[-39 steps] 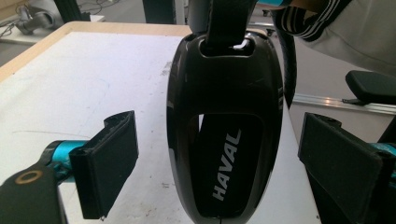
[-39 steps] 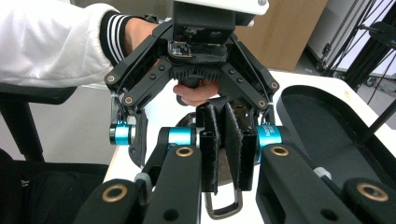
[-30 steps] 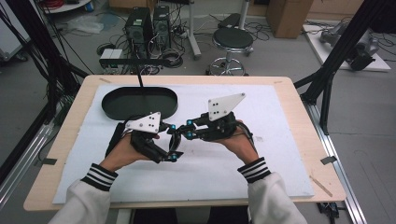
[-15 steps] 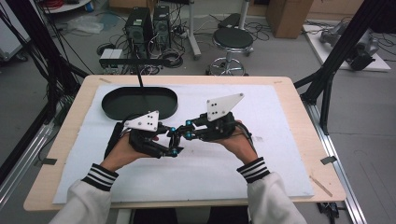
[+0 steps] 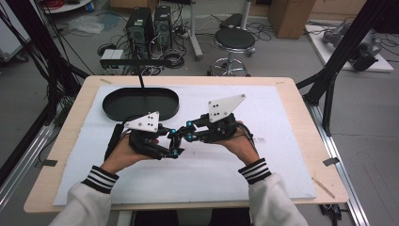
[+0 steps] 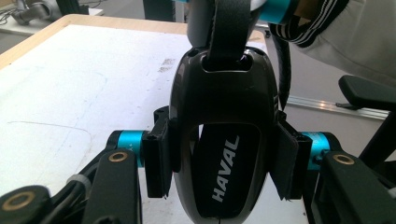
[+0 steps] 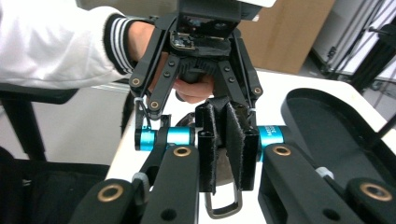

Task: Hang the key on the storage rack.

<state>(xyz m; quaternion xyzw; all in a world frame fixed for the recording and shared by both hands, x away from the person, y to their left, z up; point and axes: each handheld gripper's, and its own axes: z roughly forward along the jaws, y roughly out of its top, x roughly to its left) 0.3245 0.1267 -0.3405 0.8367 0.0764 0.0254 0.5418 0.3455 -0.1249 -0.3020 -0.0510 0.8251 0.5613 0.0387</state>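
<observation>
A glossy black key fob (image 6: pixel 219 107) lettered HAVAL sits upright between the pads of my left gripper (image 6: pixel 222 163), which is shut on its two sides. A black strap (image 6: pixel 229 28) runs from the fob's top slot up into the other gripper. My right gripper (image 7: pixel 226 149) is shut on that strap, its pads nearly together, and a metal ring (image 7: pixel 223 207) shows just below them. In the high view the left gripper (image 5: pixel 175 149) and right gripper (image 5: pixel 184 133) meet tip to tip over the middle of the white mat (image 5: pixel 282 155), with the fob hidden between them.
A black oval tray (image 5: pixel 108 101) lies at the back left of the mat; the tray (image 7: pixel 327 121) also shows to the right in the right gripper view. A thin black post (image 5: pixel 141 80) rises behind it. Wooden table edges (image 5: pixel 306 113) frame the mat.
</observation>
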